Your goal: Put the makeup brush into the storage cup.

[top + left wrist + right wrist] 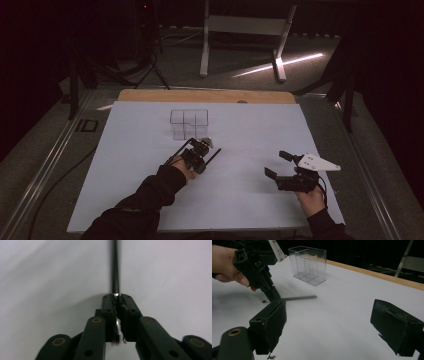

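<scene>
A thin dark rod (115, 265) lies flat on the white table sheet (250, 130). My left gripper (117, 296) points down at it, jaws shut on one end of it, with a silver glint showing between the pads. In the high view the left gripper (202, 165) is left of centre and the rod (214, 155) runs away from it toward the far right. In the right gripper view the rod (297, 298) sticks out past the left gripper (274, 295). My right gripper (277, 164) rests at the right, open, with nothing between its jaws (329, 310).
A clear plastic box (189, 124) with compartments stands on the sheet just beyond the left gripper, also seen in the right gripper view (308, 263). A wooden strip (205, 95) borders the far edge. A metal stand's legs (240, 25) rise on the floor behind the table.
</scene>
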Available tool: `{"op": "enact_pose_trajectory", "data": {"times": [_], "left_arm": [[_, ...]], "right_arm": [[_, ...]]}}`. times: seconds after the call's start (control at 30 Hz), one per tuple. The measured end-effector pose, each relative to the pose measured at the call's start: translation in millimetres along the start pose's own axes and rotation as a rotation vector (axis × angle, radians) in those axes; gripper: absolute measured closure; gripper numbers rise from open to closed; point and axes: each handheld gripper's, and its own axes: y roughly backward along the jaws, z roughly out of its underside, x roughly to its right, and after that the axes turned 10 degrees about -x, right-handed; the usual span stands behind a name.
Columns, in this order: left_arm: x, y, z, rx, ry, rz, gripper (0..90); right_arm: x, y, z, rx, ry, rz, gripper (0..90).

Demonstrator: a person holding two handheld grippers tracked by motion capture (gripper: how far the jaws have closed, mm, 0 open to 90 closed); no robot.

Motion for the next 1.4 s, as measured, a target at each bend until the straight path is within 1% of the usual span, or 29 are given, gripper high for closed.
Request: {"op": "enact_pose_trajectory", "data": {"times": [0.03,0.07,0.1,0.13,0.17,0.27,0.37,0.4,0.43,0.47,0.5,0.57,0.73,0.77,0.87,0.9,0.93,0.97,1.0,1.03,1.07,1.1,1.2,1.23,1.27,1.3,1.33,1.37,1.4], "left_arm": [[-2.7,0.3,-0.6,-0.004,-0.012,0.015,84.8],[-2.7,0.3,-0.6,-0.004,-0.012,0.015,85.0],[-5.0,0.8,-0.8,-0.007,-0.033,0.027,85.2],[-5.0,0.8,-0.8,-0.007,-0.033,0.027,85.2],[-7.4,1.7,-0.6,-0.003,-0.045,0.045,85.2],[-10.4,4.4,-0.2,0.005,-0.064,0.041,85.3],[-15.6,12.4,1.5,0.016,-0.093,0.054,85.3],[-15.6,12.4,1.5,0.016,-0.093,0.054,85.3],[-18.2,17.0,3.4,0.022,-0.109,0.053,85.3],[-18.2,17.0,3.4,0.022,-0.109,0.053,85.3],[-19.7,20.0,4.7,0.026,-0.111,0.039,85.3],[-22.6,25.3,7.4,0.019,-0.128,0.046,85.3],[-23.5,28.8,10.3,0.004,-0.154,0.043,85.3],[-23.9,30.5,11.6,-0.003,-0.175,0.045,85.3],[-24.0,31.7,12.7,-0.010,-0.190,0.054,85.3],[-22.7,32.6,13.8,-0.020,-0.214,0.051,85.3],[-22.7,32.6,13.8,-0.020,-0.214,0.051,85.3],[-20.3,33.1,14.7,-0.034,-0.243,0.055,85.3],[-20.3,33.1,14.7,-0.034,-0.243,0.055,85.3],[-17.9,33.9,15.2,-0.043,-0.263,0.056,85.3],[-17.9,33.9,15.2,-0.043,-0.263,0.056,85.3],[-15.8,34.7,15.5,-0.045,-0.284,0.055,85.3],[-13.8,34.4,16.2,-0.047,-0.294,0.061,85.3],[-11.2,34.1,17.1,-0.056,-0.319,0.061,85.3],[-11.2,34.1,17.1,-0.056,-0.319,0.061,85.3],[-8.1,34.4,18.4,-0.060,-0.339,0.062,85.3],[-8.1,34.4,18.4,-0.060,-0.339,0.062,85.3],[-5.3,35.2,19.7,-0.063,-0.360,0.063,85.3],[-5.3,35.2,19.7,-0.063,-0.360,0.063,85.3]], "right_arm": [[-0.2,0.1,-0.1,0.000,0.000,0.000,13.5],[-0.2,0.1,-0.1,0.000,0.000,0.000,13.5],[-0.2,0.1,0.0,0.000,0.000,0.000,13.5],[-0.2,0.1,0.0,0.000,0.000,0.000,13.5],[0.1,0.0,0.0,0.000,0.000,0.001,13.5],[0.3,0.3,0.1,0.002,-0.001,0.001,13.5],[0.7,0.1,0.1,0.002,-0.002,0.002,13.5],[0.7,0.1,0.1,0.002,-0.002,0.002,13.5],[0.6,0.0,0.1,0.001,-0.001,0.002,13.4],[0.6,0.0,0.1,0.001,-0.001,0.002,13.4],[0.6,-0.1,0.1,0.001,-0.001,0.002,13.5],[0.5,-0.3,0.1,0.001,-0.001,0.002,13.5],[0.1,-0.6,-0.1,-0.002,0.002,0.000,13.5],[0.1,-0.6,0.0,-0.002,0.002,0.000,13.4],[0.3,-0.7,0.0,-0.003,0.000,-0.001,13.5],[0.4,-0.9,0.2,-0.005,-0.001,-0.001,13.5],[0.4,-0.9,0.2,-0.005,-0.001,-0.001,13.5],[0.3,-0.9,0.2,-0.006,0.000,-0.002,13.5],[0.3,-0.9,0.2,-0.006,0.000,-0.002,13.5],[0.3,-0.7,0.1,-0.005,0.002,-0.001,13.5],[0.3,-0.7,0.1,-0.005,0.002,-0.001,13.5],[0.3,-0.8,0.2,-0.007,0.001,-0.001,13.5],[0.2,-0.5,0.2,-0.005,0.005,-0.002,13.5],[0.0,-0.2,0.2,-0.005,0.006,-0.001,13.5],[0.0,-0.2,0.2,-0.005,0.006,-0.001,13.5],[0.0,-0.1,0.3,-0.004,0.005,-0.001,13.5],[0.0,-0.1,0.3,-0.004,0.005,-0.001,13.5],[-0.3,0.1,0.3,-0.005,0.006,0.000,13.5],[-0.3,0.1,0.3,-0.005,0.006,0.000,13.5]]}}
